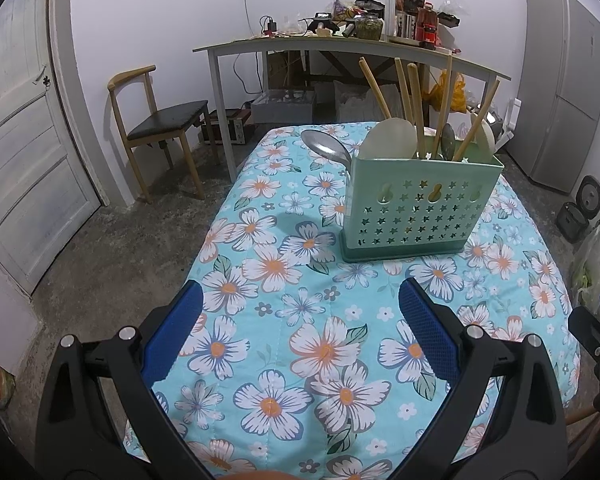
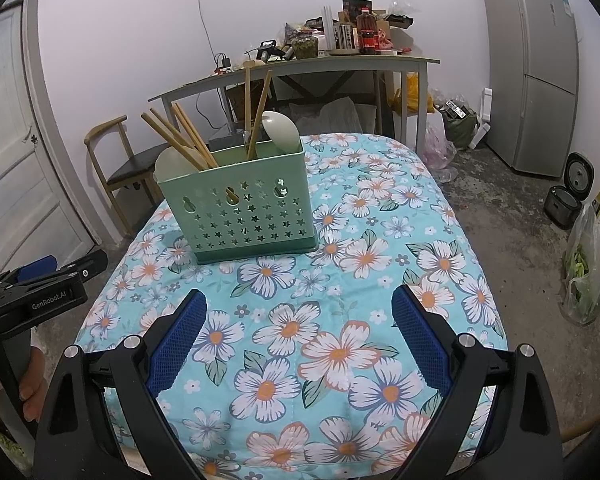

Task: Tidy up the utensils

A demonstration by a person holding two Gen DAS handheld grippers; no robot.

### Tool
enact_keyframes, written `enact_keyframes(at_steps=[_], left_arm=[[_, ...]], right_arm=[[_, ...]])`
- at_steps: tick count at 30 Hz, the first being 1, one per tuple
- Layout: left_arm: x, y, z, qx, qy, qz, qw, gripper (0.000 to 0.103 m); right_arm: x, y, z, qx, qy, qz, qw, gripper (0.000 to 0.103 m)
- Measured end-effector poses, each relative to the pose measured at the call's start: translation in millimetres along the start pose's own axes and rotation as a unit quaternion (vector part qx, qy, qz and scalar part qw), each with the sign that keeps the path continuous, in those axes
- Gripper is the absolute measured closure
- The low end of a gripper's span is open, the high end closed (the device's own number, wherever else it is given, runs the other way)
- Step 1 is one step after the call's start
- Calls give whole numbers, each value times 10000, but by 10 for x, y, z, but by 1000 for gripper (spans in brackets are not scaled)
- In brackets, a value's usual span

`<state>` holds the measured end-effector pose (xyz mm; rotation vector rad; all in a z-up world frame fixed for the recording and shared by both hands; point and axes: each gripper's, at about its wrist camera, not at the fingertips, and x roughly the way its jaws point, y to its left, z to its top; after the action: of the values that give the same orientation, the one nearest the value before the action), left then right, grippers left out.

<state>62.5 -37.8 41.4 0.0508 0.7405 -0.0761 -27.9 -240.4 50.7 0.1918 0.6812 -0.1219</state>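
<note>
Both tools, left [image 1: 300, 320] and right [image 2: 298, 320], hang released and empty, so I'd grab that slick, stiff metal spoon [image 1: 326, 145] by its handle behind the light plastic caddy [image 1: 416, 200].

A table [image 1: 260, 360] is covered by a turquoise cloth [image 2: 380, 240] printed with white and orange flowers. On the cloth a green caddy [image 1: 416, 204] pierced with stars is stood upright toward the far end. A metal spoon [image 1: 326, 146] is seen just beside the caddy's left side; whether it rests on the cloth cannot be told.
</note>
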Motion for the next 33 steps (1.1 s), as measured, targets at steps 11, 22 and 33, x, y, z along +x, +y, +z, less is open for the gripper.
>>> enact_keyframes(at_steps=[11, 22, 33], left_arm=[[-13, -5, -5, -8, -3, 0, 10000, 8], [-16, -12, -2, 1, 0, -6, 10000, 8], [-41, -46, 3, 7, -13, -21, 10000, 8]], right_arm=[[-4, 2, 0, 1, -14, -3, 10000, 12], [-18, 10, 10, 6, -25, -4, 10000, 12], [-20, 14, 12, 3, -29, -4, 10000, 12]])
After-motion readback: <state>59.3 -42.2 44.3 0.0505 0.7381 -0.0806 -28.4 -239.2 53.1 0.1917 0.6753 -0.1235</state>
